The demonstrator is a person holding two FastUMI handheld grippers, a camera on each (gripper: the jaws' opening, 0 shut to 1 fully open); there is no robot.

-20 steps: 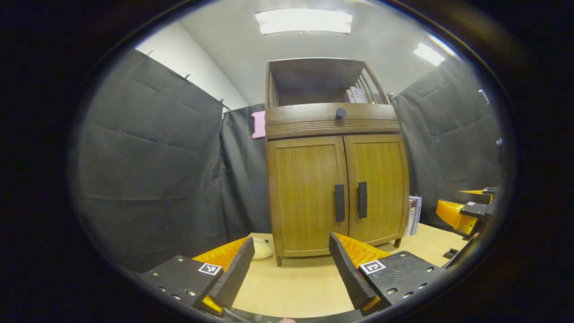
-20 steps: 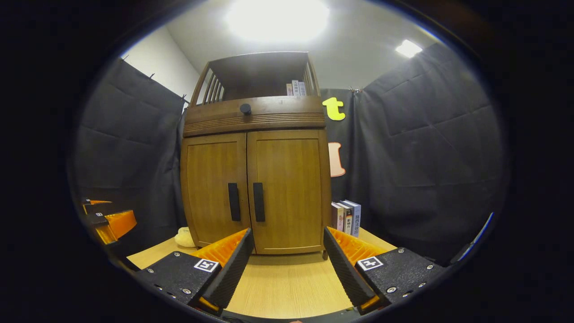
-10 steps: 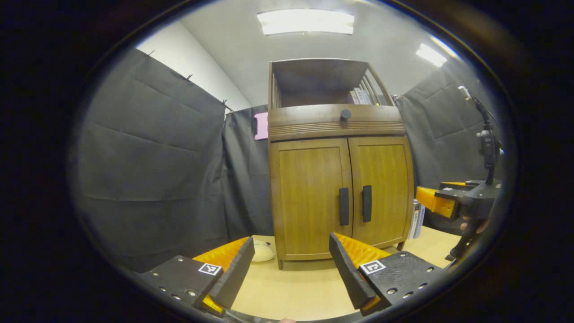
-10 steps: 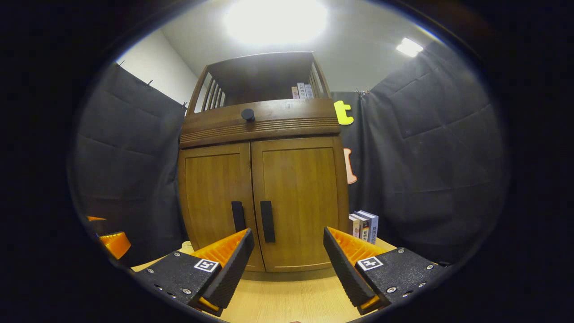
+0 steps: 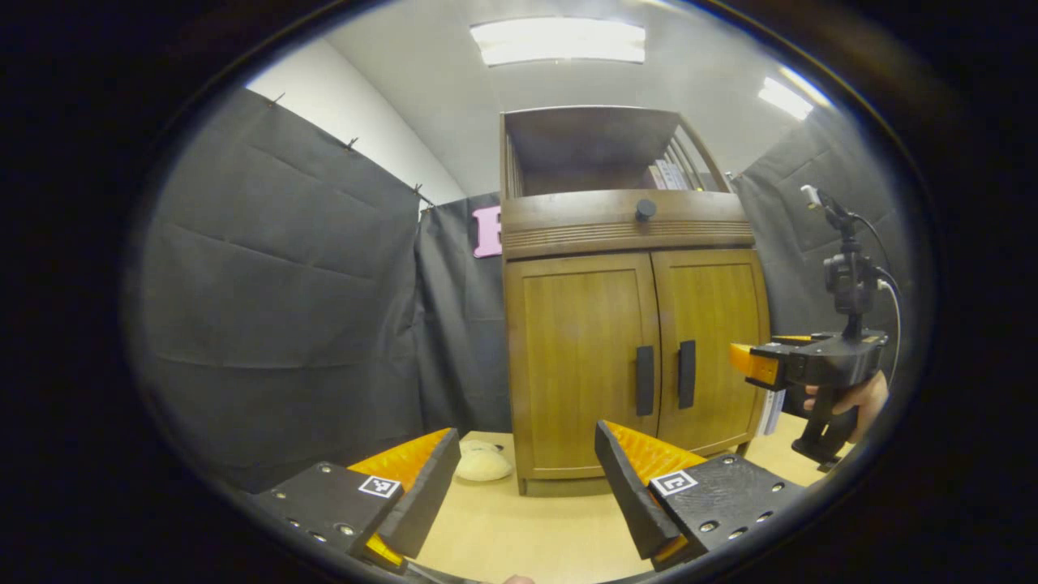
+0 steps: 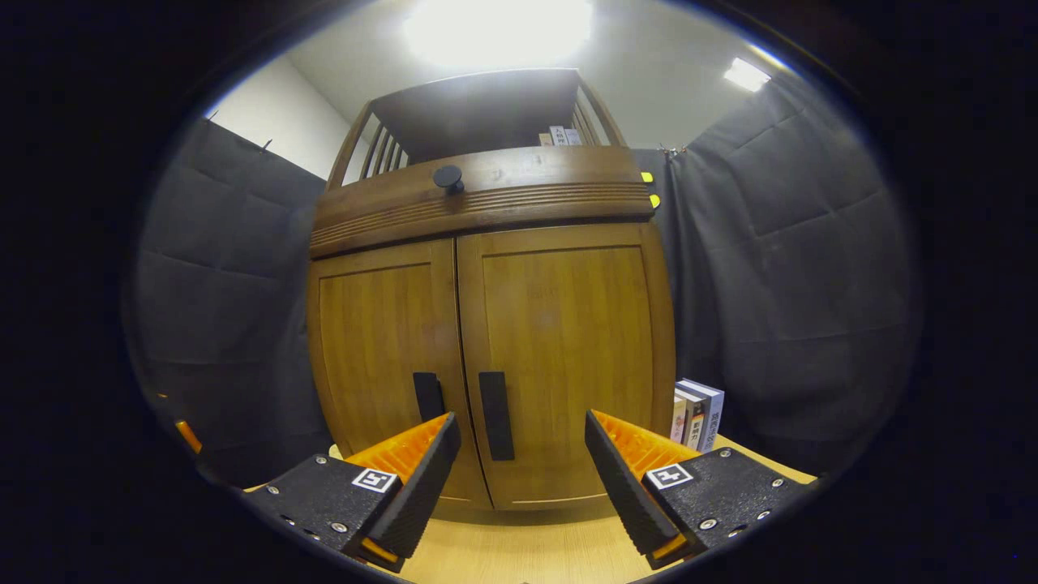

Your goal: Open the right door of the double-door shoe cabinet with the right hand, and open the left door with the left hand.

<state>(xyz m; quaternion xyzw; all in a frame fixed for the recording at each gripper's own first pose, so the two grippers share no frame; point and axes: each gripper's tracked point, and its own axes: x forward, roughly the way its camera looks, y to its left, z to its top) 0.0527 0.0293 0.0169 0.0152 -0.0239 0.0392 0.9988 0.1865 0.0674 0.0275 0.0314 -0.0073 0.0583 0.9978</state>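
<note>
Tabletop [image 6: 519, 551] | one shoe cabinet [image 6: 486, 324], two doors closed | two grippers, jaws apart, empty

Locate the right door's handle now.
In the right gripper view, the right door handle sits at the door's inner edge, beside the left door handle, above the table.

Book spines [image 6: 696, 412], lower right of the right gripper view: carried print too small to read.
Square markers [image 6: 669, 475] on the gripper bodies, bottom of both views: were coded patterns, held no readable text.
Cabinet [image 6: 486, 357]: bore no lettering.
</note>
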